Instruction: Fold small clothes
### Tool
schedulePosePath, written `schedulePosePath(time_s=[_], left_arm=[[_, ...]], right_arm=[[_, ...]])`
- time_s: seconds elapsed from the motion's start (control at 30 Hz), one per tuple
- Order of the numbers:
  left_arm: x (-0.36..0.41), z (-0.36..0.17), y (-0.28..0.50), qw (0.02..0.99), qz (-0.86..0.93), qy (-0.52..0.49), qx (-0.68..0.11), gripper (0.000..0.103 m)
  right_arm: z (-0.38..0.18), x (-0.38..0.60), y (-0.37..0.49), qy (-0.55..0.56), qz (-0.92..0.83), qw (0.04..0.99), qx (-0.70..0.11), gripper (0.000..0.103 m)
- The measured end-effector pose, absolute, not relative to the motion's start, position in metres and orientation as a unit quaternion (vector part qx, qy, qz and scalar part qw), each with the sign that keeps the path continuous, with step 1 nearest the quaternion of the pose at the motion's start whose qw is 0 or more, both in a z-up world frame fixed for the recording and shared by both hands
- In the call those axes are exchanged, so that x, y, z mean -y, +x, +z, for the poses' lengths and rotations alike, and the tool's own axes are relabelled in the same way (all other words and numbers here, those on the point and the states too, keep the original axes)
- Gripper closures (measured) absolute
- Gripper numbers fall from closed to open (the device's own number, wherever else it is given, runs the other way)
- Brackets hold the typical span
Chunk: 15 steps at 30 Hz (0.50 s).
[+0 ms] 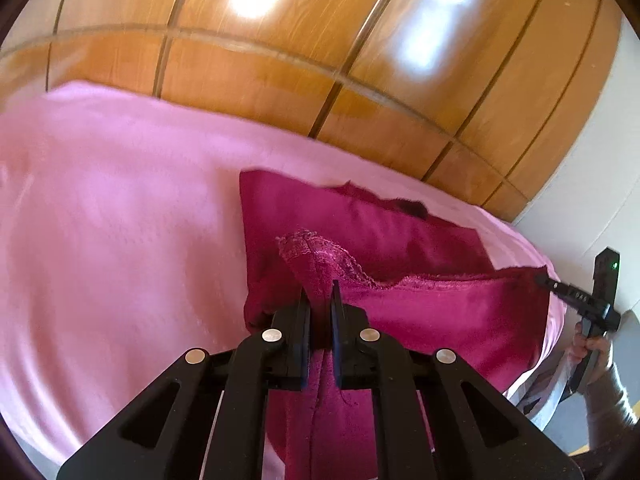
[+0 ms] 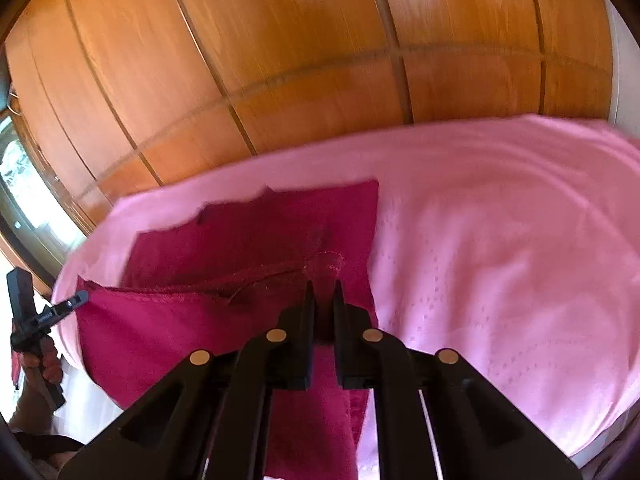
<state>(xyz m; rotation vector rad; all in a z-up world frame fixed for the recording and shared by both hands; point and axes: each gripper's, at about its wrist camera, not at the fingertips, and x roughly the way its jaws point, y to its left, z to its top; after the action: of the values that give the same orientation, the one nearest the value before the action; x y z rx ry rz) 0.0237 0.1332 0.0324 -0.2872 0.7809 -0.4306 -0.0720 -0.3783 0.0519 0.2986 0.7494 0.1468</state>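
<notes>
Magenta cloth [image 1: 400,312], lying low and centre on the pink sheet [image 1: 120,220], looks light, soft and limp, and the left gripper [image 1: 320,300] and right gripper [image 2: 324,300] each pinch a near corner, sensible holds for folding it.

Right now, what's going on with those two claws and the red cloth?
Left gripper shut on magenta cloth. Right gripper shut on same cloth, near edge lifted off pink sheet. Nothing in the way.
</notes>
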Motion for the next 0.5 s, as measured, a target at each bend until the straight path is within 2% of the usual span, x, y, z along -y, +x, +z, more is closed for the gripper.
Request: schedulePosePath(time_s=[0.2, 0.5], left_arm=[[-0.134, 0.049, 0.053, 0.904, -0.193, -0.145, -0.353, 0.096], [-0.122, 0.039, 0.157, 0.908, -0.146, -0.145, -0.365, 0.097]], right_arm=[[0.061, 0.379, -0.023, 0.165, 0.063, 0.921, -0.347, 0.096], [0.033, 0.383, 0.086, 0.181, 0.007, 0.913, -0.367, 0.097]])
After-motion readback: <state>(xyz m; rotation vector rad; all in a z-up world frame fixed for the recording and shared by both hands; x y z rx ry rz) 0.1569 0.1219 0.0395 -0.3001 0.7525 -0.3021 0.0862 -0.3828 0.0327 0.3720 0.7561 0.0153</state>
